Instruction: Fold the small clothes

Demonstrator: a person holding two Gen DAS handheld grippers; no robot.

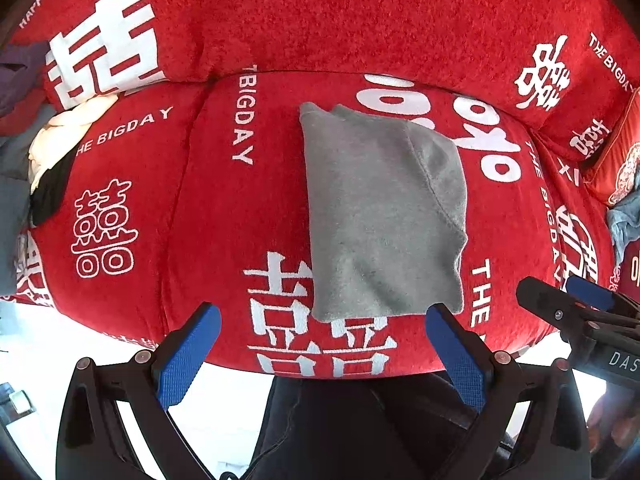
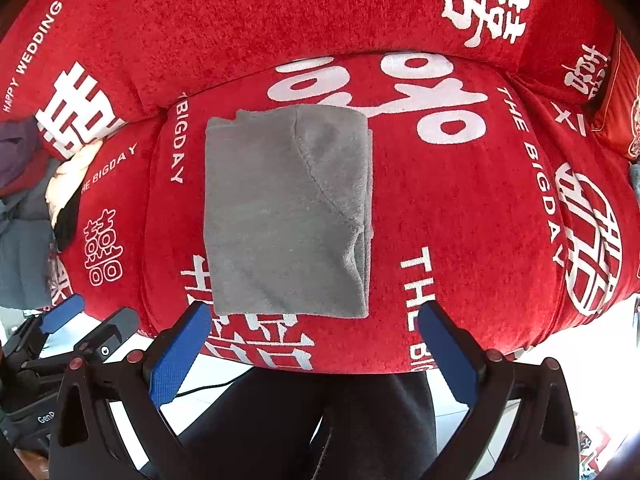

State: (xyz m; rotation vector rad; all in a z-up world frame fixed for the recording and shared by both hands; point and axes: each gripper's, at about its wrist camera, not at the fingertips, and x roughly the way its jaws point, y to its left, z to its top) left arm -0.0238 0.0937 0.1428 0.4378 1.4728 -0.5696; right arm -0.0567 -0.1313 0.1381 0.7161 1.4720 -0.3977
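A small grey fleece garment [image 1: 380, 216] [image 2: 288, 216] lies folded into a tall rectangle on the red sofa seat [image 1: 224, 216] [image 2: 452, 208]. My left gripper [image 1: 324, 320] hangs open at the seat's front edge, just short of the garment's near hem, nothing between its blue pads [image 1: 188, 356]. My right gripper [image 2: 316, 320] is open too, its left pad [image 2: 180, 352] below the garment's near left corner, empty. Each gripper shows in the other's view: the right one [image 1: 568, 296] at the right edge, the left one [image 2: 80, 320] at the lower left.
Red sofa back cushions [image 1: 340, 12] with white lettering rise behind the seat. A heap of clothes [image 1: 48, 152] [image 2: 48, 184] in cream, black, grey and purple sits at the left. A blue cloth [image 1: 624, 220] lies at the right by a red pillow [image 1: 616, 156]. A person's dark trousers [image 2: 320, 420] are below.
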